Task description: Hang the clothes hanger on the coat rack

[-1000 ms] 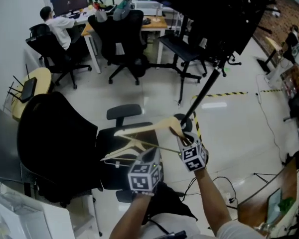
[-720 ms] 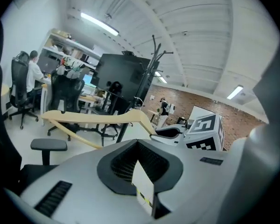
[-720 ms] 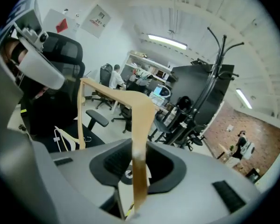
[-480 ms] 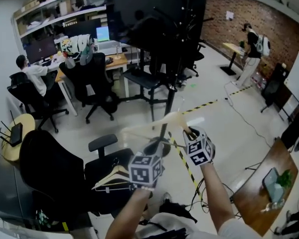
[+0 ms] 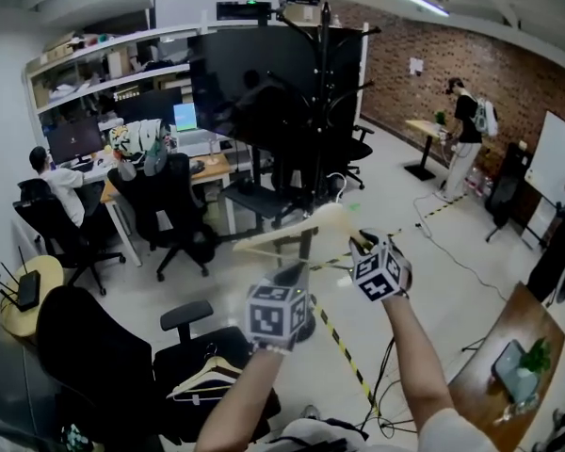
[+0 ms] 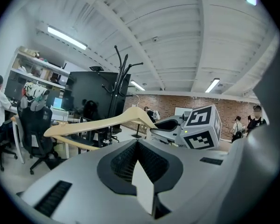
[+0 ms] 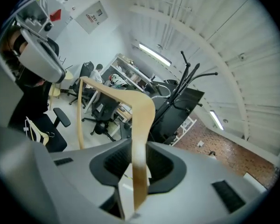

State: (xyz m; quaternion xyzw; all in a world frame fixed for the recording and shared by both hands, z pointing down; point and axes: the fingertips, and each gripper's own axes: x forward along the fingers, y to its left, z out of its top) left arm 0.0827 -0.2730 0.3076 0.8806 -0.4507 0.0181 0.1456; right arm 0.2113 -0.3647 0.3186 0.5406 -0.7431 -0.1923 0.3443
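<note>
Short of the coat rack (image 5: 322, 92), your right gripper's (image 7: 139, 171) jaws clamp one arm of the hanger (image 5: 297, 231) while the left gripper's (image 6: 140, 167) sit together, empty, so the hanger may swivel and miss a peg.

Left gripper (image 5: 292, 273) and right gripper (image 5: 360, 243) have risen from the chair (image 5: 94, 347) toward the coat rack (image 5: 323, 83), lifting the clothes hanger (image 5: 292, 234).

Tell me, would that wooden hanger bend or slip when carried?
Probably stiff: the hanger shows no sag though the right gripper pinches only one arm. Likely light, as one grip carries it. Smooth wood might swivel in that pinch.
</note>
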